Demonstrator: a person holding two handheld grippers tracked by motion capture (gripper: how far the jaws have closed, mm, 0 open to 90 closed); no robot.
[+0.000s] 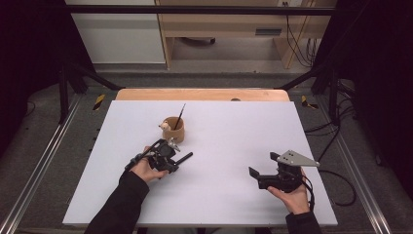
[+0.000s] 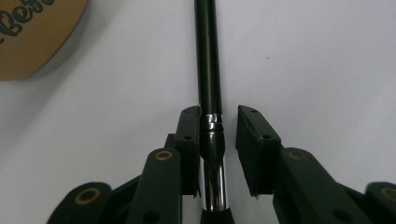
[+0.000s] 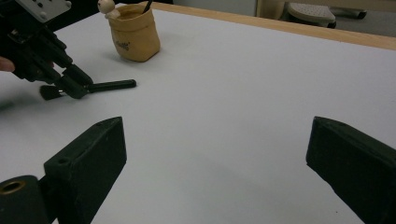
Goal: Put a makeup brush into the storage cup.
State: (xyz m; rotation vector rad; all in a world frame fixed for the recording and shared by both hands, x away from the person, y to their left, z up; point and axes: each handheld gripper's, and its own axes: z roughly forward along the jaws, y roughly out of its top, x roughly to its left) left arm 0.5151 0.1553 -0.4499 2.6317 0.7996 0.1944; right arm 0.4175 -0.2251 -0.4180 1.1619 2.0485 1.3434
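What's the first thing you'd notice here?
The left gripper at the near left of the white table, its fingers around a black brush lying flat; one finger touches the shiny band, the other stands just off it. Just behind sits a small tan pot with a thin stick poking out. The right gripper rests open at the near right.
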